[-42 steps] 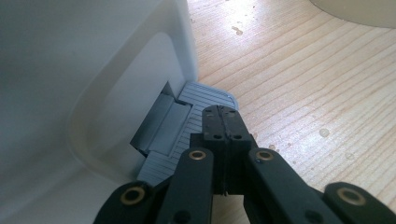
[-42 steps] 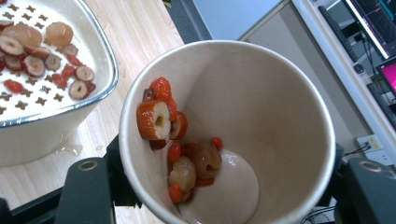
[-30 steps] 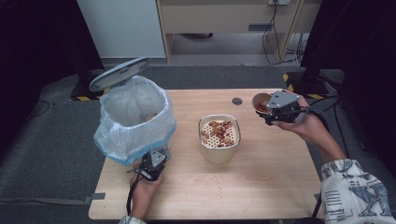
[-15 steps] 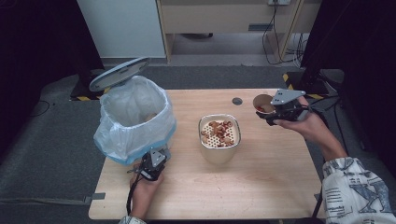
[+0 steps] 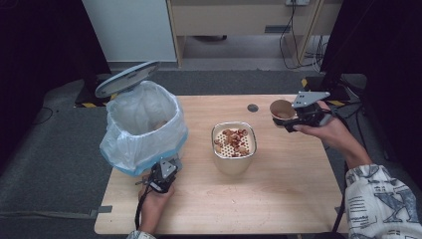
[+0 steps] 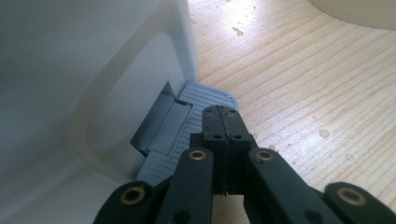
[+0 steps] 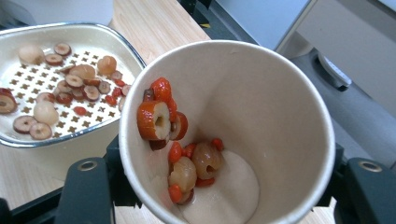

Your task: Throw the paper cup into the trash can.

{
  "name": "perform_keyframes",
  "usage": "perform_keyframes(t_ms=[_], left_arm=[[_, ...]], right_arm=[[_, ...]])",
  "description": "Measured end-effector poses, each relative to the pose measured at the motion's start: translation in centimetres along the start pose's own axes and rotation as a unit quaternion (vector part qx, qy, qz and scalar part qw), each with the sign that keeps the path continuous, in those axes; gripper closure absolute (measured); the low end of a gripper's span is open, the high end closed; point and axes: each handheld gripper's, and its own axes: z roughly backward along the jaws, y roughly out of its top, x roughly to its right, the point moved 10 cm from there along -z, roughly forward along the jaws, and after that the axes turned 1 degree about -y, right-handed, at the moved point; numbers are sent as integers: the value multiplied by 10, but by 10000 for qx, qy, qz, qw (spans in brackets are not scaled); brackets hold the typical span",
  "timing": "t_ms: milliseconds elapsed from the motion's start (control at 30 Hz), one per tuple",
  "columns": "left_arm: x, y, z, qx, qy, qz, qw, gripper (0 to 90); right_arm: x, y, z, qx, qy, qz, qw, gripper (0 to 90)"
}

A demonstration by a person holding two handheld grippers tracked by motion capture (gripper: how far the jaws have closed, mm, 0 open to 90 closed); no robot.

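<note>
My right gripper point(image 5: 287, 117) is shut on a brown paper cup point(image 5: 281, 109), held tilted over the table's far right. Inside the cup point(image 7: 261, 88), date slices, red berries and pale fruit pieces point(image 7: 187, 158) cling to the wall and bottom. A cream strainer bowl point(image 5: 234, 162) with more fruit pieces on its perforated insert point(image 7: 70, 100) stands mid-table. My left gripper point(image 5: 168, 168) is shut, its tips point(image 6: 223, 116) resting on the grey ribbed pedal point(image 6: 163, 165) of a white bin point(image 5: 144, 124). The bin's lid point(image 5: 127, 78) stands raised.
The bin is lined with a pale plastic bag point(image 5: 119, 149) that hangs over its rim at the table's left. A small dark disc point(image 5: 253, 107) lies near the far edge. Water drops point(image 6: 322, 134) dot the wood near the pedal.
My right gripper has shifted very slightly with the cup. The left gripper has stayed on the pedal and the lid is still up.
</note>
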Motion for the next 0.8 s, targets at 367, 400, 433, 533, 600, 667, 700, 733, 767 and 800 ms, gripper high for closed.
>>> perform_keyframes(t_ms=[367, 400, 433, 533, 600, 667, 700, 733, 767, 800], left_arm=[[0, 0, 0, 5, -5, 18, 10000, 894], [0, 0, 0, 2, 9, -16, 10000, 894], [0, 0, 0, 7, 8, -4, 10000, 894], [0, 0, 0, 10, 4, 12, 10000, 894], [0, 0, 0, 11, 7, 8, 10000, 894], [0, 0, 0, 11, 5, 5, 10000, 894], [0, 0, 0, 12, 6, 2, 10000, 894], [0, 0, 0, 11, 9, -1, 10000, 894], [0, 0, 0, 10, 8, -3, 10000, 894], [0, 0, 0, 12, 12, -7, 10000, 894]], right_arm=[[-7, 3, -3, 39, 225, -127, 9997, 328], [-8, 3, -3, 36, 252, -157, 9996, 328], [-8, 4, -3, 18, 267, -176, 9995, 328], [-7, 7, -1, -1, 304, -147, 9994, 328], [-7, 11, 0, 0, 319, -141, 9994, 327], [-8, 15, 1, 9, 349, -154, 9993, 326], [-8, 16, 1, 15, 357, -150, 9992, 326], [-9, 18, 1, 20, 376, -160, 9992, 326], [-11, 18, 1, 11, 388, -151, 9991, 326], [-12, 19, 0, 13, 403, -157, 9991, 326]])
